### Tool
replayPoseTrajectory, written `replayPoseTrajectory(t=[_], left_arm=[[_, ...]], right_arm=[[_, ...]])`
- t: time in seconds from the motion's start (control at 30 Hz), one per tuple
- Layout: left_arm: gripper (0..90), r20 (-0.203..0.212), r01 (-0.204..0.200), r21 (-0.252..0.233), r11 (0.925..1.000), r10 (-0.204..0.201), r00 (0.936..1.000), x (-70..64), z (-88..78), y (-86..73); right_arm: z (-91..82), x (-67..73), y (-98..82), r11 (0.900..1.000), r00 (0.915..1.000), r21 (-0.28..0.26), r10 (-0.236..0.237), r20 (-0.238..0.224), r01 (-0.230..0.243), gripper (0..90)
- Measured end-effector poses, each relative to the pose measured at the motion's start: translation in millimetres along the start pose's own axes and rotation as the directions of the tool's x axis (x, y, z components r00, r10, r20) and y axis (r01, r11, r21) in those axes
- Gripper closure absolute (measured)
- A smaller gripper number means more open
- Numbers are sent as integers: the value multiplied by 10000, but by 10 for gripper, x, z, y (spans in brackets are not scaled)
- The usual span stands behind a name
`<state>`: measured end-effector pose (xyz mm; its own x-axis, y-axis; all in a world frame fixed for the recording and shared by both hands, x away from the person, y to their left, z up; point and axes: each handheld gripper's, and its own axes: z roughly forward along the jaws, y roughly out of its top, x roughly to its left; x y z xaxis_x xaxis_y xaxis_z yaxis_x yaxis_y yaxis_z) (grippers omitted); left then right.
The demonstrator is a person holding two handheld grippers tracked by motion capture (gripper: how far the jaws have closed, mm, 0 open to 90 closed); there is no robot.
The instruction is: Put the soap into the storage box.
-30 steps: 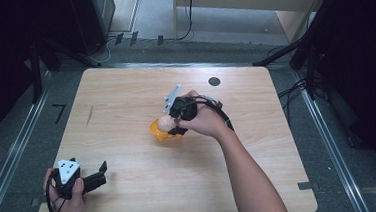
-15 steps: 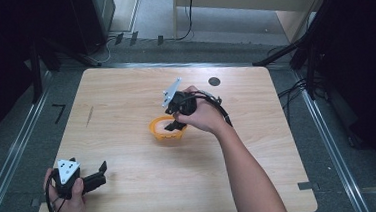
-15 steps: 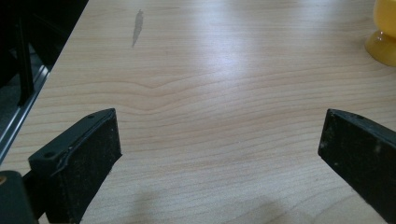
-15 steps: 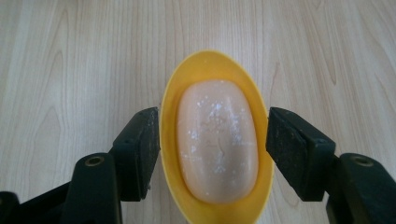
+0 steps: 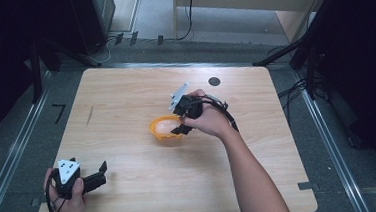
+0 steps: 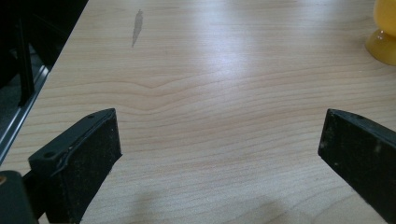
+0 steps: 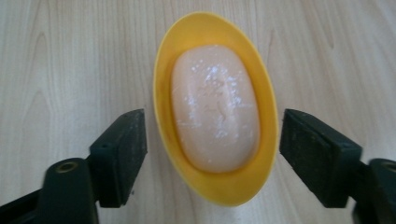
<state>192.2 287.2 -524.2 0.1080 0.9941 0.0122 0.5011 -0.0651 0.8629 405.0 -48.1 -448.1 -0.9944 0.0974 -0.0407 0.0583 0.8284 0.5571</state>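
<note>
A yellow oval soap dish (image 7: 268,100) (image 5: 157,133) rests on the wooden table (image 5: 125,100) near its middle, holding a pale peach bar of soap (image 7: 215,107) (image 5: 164,126). My right gripper (image 7: 212,158) (image 5: 181,122) hovers just above the dish, open, one jaw on each long side of it and neither touching. The left gripper (image 5: 100,174) (image 6: 219,154) lies at the table's front left corner, open, with bare wood between its jaws. In the left gripper view the dish (image 6: 384,32) shows at the top right edge.
A small black round disc (image 5: 214,81) sits near the table's far edge. A dark streak (image 5: 90,116) (image 6: 137,28) marks the wood at the left. Metal rails (image 5: 9,158) run along the floor on both sides of the table.
The right gripper has risen and drawn back from the dish, leaving the soap lying in it. The left gripper has stayed still.
</note>
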Motion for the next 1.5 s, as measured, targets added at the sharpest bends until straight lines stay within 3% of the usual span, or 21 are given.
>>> replayPoseTrajectory(t=[0.63,1.07,1.5], left_arm=[[0,-18,-36,27,10000,36,10000,-10,2,0],[0,-48,-109,37,9999,109,9999,-14,3,1],[0,-50,-132,42,9999,133,9999,-19,6,1]], right_arm=[[-106,85,-295,9951,9931,-42,988,632,-988,0],[-148,193,-584,9841,9812,-108,1777,755,-1774,0],[-210,318,-828,9749,9704,-229,2225,938,-2213,0]])
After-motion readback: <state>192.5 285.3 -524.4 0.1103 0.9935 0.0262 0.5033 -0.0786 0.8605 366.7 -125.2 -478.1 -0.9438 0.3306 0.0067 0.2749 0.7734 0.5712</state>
